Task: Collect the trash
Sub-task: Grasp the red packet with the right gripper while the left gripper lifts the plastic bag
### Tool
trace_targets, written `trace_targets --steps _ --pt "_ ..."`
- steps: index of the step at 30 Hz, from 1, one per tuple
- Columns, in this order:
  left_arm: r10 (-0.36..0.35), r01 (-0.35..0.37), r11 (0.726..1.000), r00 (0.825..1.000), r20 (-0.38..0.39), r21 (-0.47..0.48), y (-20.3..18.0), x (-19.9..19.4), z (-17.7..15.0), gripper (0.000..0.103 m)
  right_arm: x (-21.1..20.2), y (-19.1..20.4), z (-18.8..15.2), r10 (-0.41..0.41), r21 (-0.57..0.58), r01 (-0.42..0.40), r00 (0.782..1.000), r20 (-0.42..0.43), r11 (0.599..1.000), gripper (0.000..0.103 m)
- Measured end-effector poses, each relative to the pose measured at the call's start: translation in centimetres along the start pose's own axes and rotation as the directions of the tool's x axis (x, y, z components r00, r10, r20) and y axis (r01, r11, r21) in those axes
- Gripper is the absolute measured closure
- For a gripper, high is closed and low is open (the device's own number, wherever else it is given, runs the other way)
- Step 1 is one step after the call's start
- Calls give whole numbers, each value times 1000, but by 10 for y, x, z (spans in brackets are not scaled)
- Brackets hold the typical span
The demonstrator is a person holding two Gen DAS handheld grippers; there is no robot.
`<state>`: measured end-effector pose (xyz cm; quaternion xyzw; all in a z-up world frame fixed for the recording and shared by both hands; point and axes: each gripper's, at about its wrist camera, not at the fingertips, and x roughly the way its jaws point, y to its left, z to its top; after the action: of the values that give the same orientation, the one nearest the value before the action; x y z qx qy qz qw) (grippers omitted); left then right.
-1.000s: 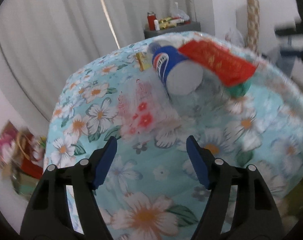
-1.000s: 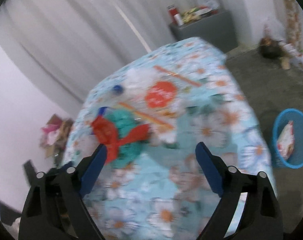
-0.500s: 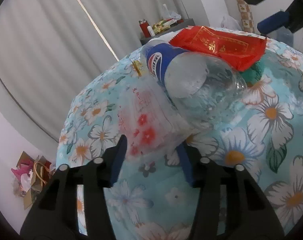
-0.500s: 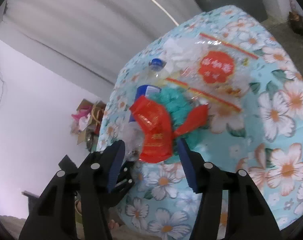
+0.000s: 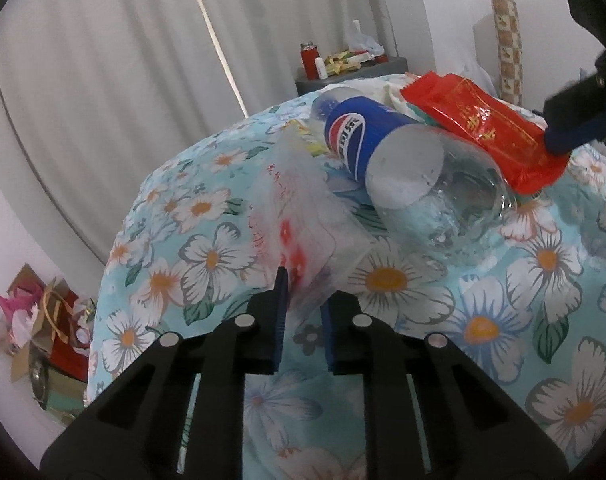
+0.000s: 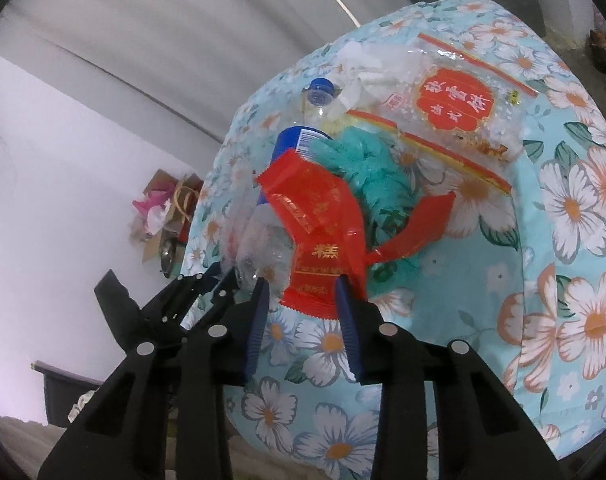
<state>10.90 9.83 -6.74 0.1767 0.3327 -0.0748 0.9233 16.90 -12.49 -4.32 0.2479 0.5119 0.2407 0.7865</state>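
While the earlier pictures showed both claws standing wide above the flowered tabletop (image 5: 483,320), each has since drawn in on a piece of trash. At the lower middle of the left wrist view the left claw (image 5: 305,300) has just been closing and is now narrow, its blue pads pinching the near edge of a clear plastic wrapper (image 5: 299,216) printed with red flowers; a second ago that wrapper lay loose ahead of the open jaws. Just beyond it, toward the centre right of the frame, lies a clear plastic bottle (image 5: 407,160) on its side with a blue label, looming larger than before. A red packet (image 5: 475,120) rests on the bottle's upper side, and at the right edge a blue pad of the other claw presses on its end.

From the right wrist view, the right claw (image 6: 303,292) has just been closing too, and its two pads now sit against the sides of the red packet's lower end, at the middle of the frame. Behind the packet sit a teal crumpled bag (image 6: 371,168) and a clear bag with a red round label (image 6: 455,104), upper right. At lower left the left claw's black frame is visible beside the bottle.
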Motion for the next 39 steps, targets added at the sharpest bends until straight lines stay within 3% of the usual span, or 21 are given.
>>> trace_targets --steps 15,23,24,26,28,36,39 --pt "-10 10 1000 1000 -4 -24 2 0 0 92 -23 -20 -12 -42 44 40 998 38 998 72" --pt "-16 15 1000 1000 -11 -24 2 3 -2 92 -12 -35 -14 -84 89 83 996 14 993 72" --pt "-17 17 1000 1000 -11 -25 2 3 -2 92 -13 -36 -15 -81 82 79 997 16 993 70" --pt "-18 18 1000 1000 -13 -26 2 4 -3 92 -14 -36 -16 -81 77 79 997 16 994 54" --pt "-18 18 1000 1000 -14 -24 2 6 -3 92 -16 -38 -18 -94 78 92 995 18 993 51" --pt "-17 17 1000 1000 -14 -23 2 7 -3 92 -3 -45 -35 -53 112 57 998 -31 992 52" --pt "-14 13 1000 1000 -11 -26 3 7 -3 93 2 -47 -38 -51 123 55 998 -36 991 67"
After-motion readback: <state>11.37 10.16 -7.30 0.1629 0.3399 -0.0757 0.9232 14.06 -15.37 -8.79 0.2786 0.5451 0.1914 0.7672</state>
